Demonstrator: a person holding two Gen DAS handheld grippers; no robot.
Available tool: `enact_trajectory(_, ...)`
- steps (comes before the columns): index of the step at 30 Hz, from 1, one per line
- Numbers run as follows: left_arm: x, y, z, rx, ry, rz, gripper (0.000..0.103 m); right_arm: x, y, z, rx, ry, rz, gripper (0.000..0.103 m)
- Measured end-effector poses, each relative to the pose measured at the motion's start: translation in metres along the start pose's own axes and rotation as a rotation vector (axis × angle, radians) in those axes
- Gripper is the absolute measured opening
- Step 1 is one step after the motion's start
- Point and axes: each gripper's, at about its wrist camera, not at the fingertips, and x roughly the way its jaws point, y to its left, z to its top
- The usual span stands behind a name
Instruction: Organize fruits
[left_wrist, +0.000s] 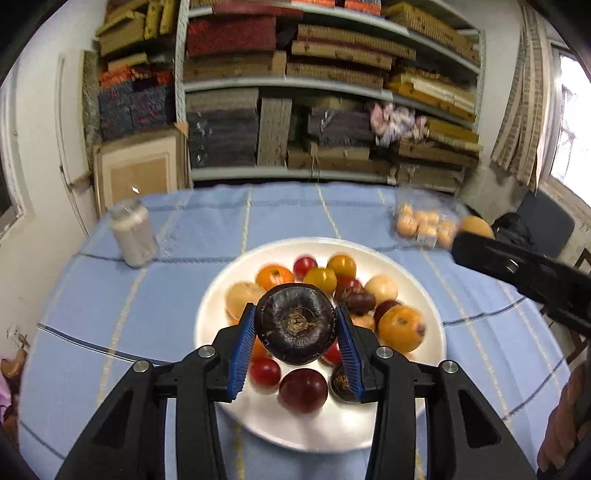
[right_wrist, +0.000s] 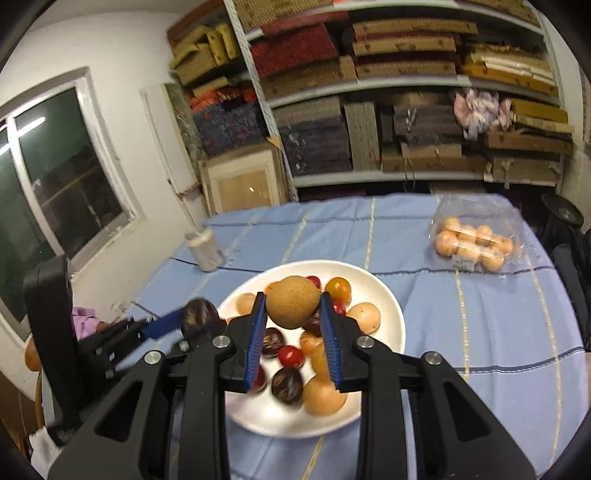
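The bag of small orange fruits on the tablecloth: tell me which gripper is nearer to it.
Right. The right gripper, shut on a tan fruit, reaches close beside the bag in the left wrist view. The left gripper holds a dark purple fruit over the plate, farther away.

Around the plate (left_wrist: 436, 354) I had bare cloth nearly everywhere; only the jar (left_wrist: 135, 236) far-left and bagged fruit (left_wrist: 424, 223) far-right stood in my way.

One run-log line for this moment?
left gripper: shut on dark purple round fruit | right gripper: shut on tan-brown oval fruit | both above white plate
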Motion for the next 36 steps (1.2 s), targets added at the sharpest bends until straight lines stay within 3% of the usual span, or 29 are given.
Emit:
enact_trajectory(7,0.047,0.001,-0.011,0.004,0.053,-0.012,0.043,0.076,-0.021,-0.006,0.016,0.110,-0.056,0.028)
enact_trajectory(10,0.052,0.004,-0.013,-0.004,0.056,-0.021,0.043,0.091,-0.027,-0.008,0.030,0.124,-0.064,0.033)
enact_trajectory(12,0.051,0.005,-0.012,-0.002,0.056,-0.023,0.043,0.093,-0.029,-0.010,0.034,0.123,-0.058,0.056)
enact_trajectory(17,0.035,0.010,-0.013,-0.029,0.037,-0.021,0.058,0.060,-0.021,-0.013,0.017,0.045,-0.054,0.061)
enact_trajectory(19,0.018,0.011,-0.015,-0.032,0.015,-0.005,0.065,0.034,-0.018,-0.012,0.032,-0.018,-0.036,0.070)
enact_trajectory(21,0.000,0.011,-0.019,-0.032,-0.012,0.010,0.076,-0.008,-0.011,-0.014,0.038,-0.136,-0.027,0.092)
enact_trajectory(23,-0.030,0.010,-0.026,-0.036,-0.062,0.040,0.085,-0.053,-0.001,-0.024,0.018,-0.269,-0.034,0.098)
enact_trajectory(25,-0.057,0.007,-0.035,-0.043,-0.108,0.071,0.100,-0.080,0.006,-0.036,-0.009,-0.340,-0.052,0.098)
enact_trajectory(27,-0.078,0.003,-0.046,-0.042,-0.150,0.106,0.099,-0.101,0.013,-0.059,-0.018,-0.395,-0.102,0.099)
enact_trajectory(31,-0.100,-0.006,-0.074,-0.012,-0.148,0.145,0.099,-0.098,0.003,-0.102,0.038,-0.357,-0.117,0.099)
enact_trajectory(34,-0.100,-0.011,-0.091,0.014,-0.105,0.129,0.099,-0.082,-0.005,-0.119,0.073,-0.256,-0.122,0.099)
enact_trajectory(36,-0.101,-0.016,-0.097,0.038,-0.105,0.161,0.099,-0.075,-0.003,-0.125,0.056,-0.206,-0.146,0.099)
